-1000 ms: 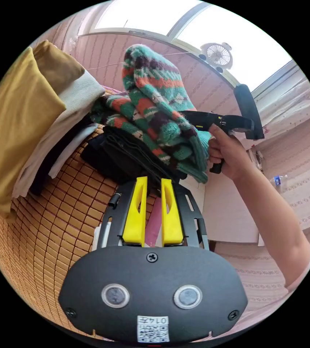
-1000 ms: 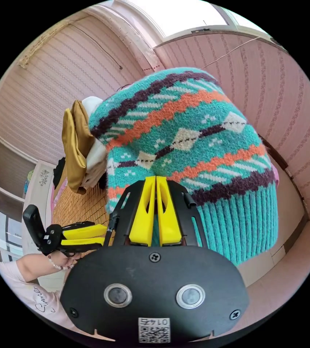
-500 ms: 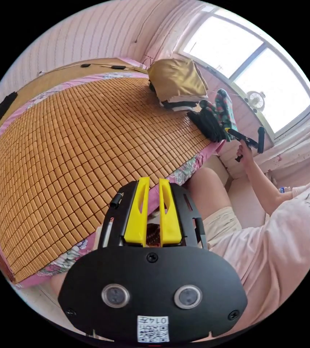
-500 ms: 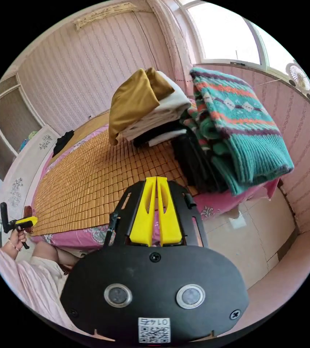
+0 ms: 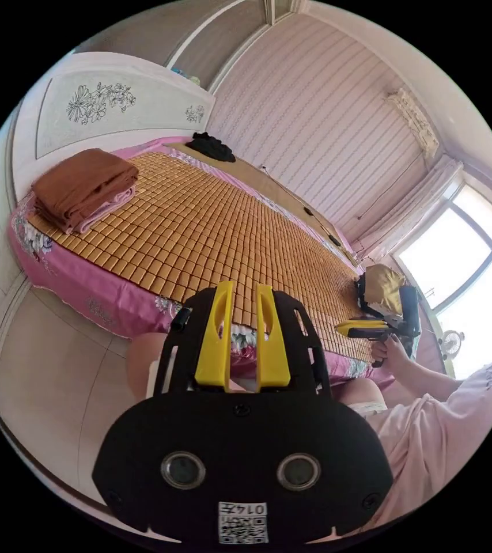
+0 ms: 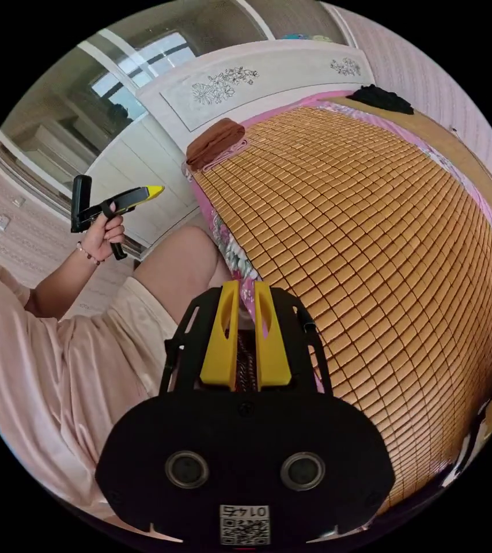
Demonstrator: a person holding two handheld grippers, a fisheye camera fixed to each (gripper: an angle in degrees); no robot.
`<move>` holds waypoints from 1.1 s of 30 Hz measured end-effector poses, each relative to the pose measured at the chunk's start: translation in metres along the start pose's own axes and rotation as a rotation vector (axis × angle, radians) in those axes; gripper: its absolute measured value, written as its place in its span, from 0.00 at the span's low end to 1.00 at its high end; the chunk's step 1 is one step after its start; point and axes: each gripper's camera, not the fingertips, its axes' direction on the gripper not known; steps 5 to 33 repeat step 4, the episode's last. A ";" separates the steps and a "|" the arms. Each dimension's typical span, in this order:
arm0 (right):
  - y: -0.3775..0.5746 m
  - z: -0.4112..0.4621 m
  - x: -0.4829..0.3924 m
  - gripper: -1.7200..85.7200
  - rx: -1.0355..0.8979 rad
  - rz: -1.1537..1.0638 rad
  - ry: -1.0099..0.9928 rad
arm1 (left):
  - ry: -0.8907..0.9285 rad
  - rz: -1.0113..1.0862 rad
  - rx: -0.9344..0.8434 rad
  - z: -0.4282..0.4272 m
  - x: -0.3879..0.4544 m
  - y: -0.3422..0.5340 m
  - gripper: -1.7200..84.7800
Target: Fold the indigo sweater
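Observation:
A dark crumpled garment (image 5: 211, 147) lies on the bamboo mat's far side, near the headboard; it looks near black (image 6: 381, 98). My left gripper (image 5: 240, 288) hovers off the near edge of the bed, its jaws a little apart with nothing between them. My right gripper (image 6: 241, 286) is also held over the bed's edge, jaws slightly apart and empty. Each gripper appears in the other's view, held in a hand: the right gripper (image 5: 367, 329) by the clothes pile, the left gripper (image 6: 122, 201) in front of the white cupboard.
The bamboo mat (image 5: 223, 230) covers a bed with a pink floral sheet. A folded brown cloth (image 5: 84, 187) sits at the headboard corner. A pile of folded clothes (image 5: 383, 291) stands at the window end. The person's leg and pink shirt (image 6: 56, 357) are beside the bed.
The right gripper let go of the green patterned sweater, leaving it on the pile, and its jaws have parted slightly. Both hands have pulled back, and both cameras have swung toward the headboard end.

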 end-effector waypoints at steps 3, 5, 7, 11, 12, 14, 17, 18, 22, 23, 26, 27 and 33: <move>-0.089 0.026 -0.031 0.10 -0.041 -0.181 0.058 | -0.059 -0.130 0.069 -0.049 -0.069 -0.004 0.10; -0.122 0.037 -0.041 0.11 -0.053 -0.238 0.091 | -0.079 -0.180 0.096 -0.066 -0.094 -0.007 0.10; -0.122 0.037 -0.041 0.11 -0.053 -0.238 0.091 | -0.079 -0.180 0.096 -0.066 -0.094 -0.007 0.10; -0.122 0.037 -0.041 0.11 -0.053 -0.238 0.091 | -0.079 -0.180 0.096 -0.066 -0.094 -0.007 0.10; -0.122 0.037 -0.041 0.11 -0.053 -0.238 0.091 | -0.079 -0.180 0.096 -0.066 -0.094 -0.007 0.10; -0.122 0.037 -0.041 0.11 -0.053 -0.238 0.091 | -0.079 -0.180 0.096 -0.066 -0.094 -0.007 0.10; -0.122 0.037 -0.041 0.11 -0.053 -0.238 0.091 | -0.079 -0.180 0.096 -0.066 -0.094 -0.007 0.10; -0.122 0.037 -0.041 0.11 -0.053 -0.238 0.091 | -0.079 -0.180 0.096 -0.066 -0.094 -0.007 0.10; -0.122 0.037 -0.041 0.11 -0.053 -0.238 0.091 | -0.079 -0.180 0.096 -0.066 -0.094 -0.007 0.10; -0.122 0.037 -0.041 0.11 -0.053 -0.238 0.091 | -0.079 -0.180 0.096 -0.066 -0.094 -0.007 0.10; -0.122 0.037 -0.041 0.11 -0.053 -0.238 0.091 | -0.079 -0.180 0.096 -0.066 -0.094 -0.007 0.10; -0.122 0.037 -0.041 0.11 -0.053 -0.238 0.091 | -0.079 -0.180 0.096 -0.066 -0.094 -0.007 0.10; -0.122 0.037 -0.041 0.11 -0.053 -0.238 0.091 | -0.079 -0.180 0.096 -0.066 -0.094 -0.007 0.10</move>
